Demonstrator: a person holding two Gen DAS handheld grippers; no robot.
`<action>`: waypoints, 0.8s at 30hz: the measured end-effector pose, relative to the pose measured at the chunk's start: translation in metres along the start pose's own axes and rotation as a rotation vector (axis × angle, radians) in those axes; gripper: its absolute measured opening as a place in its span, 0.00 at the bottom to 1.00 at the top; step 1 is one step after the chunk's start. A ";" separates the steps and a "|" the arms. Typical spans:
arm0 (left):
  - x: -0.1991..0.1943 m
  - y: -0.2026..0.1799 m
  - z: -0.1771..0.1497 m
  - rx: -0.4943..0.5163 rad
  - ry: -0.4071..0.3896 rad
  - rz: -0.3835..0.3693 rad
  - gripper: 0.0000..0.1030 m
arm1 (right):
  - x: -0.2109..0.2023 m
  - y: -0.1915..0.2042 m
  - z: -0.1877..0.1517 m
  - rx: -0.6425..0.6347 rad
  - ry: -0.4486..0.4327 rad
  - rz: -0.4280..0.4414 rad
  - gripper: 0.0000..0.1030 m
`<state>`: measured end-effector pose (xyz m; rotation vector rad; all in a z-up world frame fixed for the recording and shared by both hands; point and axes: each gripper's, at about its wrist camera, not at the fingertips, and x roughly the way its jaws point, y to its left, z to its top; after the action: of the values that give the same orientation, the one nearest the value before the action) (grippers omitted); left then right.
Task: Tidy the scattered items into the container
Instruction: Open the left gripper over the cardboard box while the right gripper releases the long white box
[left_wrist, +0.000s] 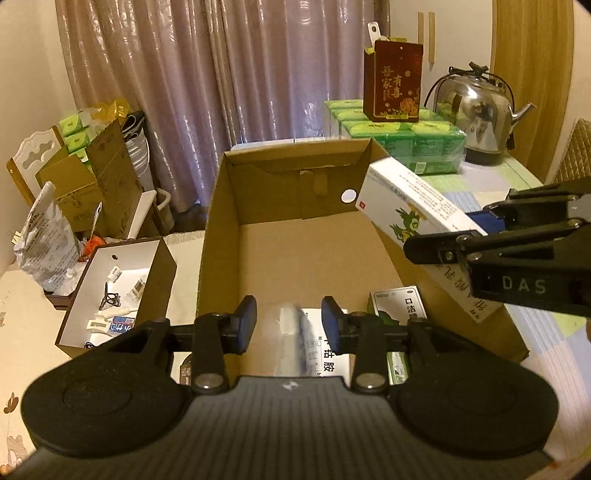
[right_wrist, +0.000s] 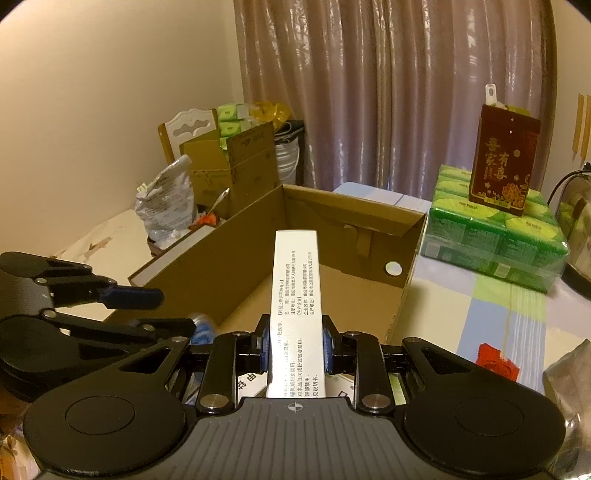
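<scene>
1. You are at the drop-off step. Your left claw (left_wrist: 289, 325) stands narrowly parted over the near end of the open brown cardboard box (left_wrist: 214, 221). A clear, blurred item with blue on it (left_wrist: 284, 332) sits between the pads, and neither pad appears to press on it.
2. Your right claw (right_wrist: 295, 341) is clamped on the long white carton with printed text (right_wrist: 295, 266), which juts over the box's near-right rim.
3. Next, I judge, you should carry the carton further over the box floor and lower it before letting go, so it clears the rim.
4. The left wrist view alone shows the carton's green bird picture and the white printed packets (left_wrist: 328, 350) already inside the box. The right wrist view alone shows both pads squeezing the carton's narrow sides.
</scene>
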<state>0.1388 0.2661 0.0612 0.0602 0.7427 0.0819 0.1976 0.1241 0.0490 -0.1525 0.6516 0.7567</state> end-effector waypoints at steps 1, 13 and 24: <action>-0.001 0.002 0.000 -0.002 -0.004 0.001 0.32 | 0.000 0.000 0.000 0.001 0.001 0.001 0.22; -0.012 0.012 -0.006 -0.035 -0.016 0.008 0.32 | 0.006 0.009 -0.004 0.004 0.012 0.010 0.22; -0.017 0.016 -0.009 -0.063 -0.021 0.001 0.32 | 0.004 0.013 -0.003 -0.019 -0.025 0.016 0.24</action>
<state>0.1197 0.2810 0.0675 0.0014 0.7186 0.1058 0.1896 0.1349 0.0453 -0.1554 0.6224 0.7794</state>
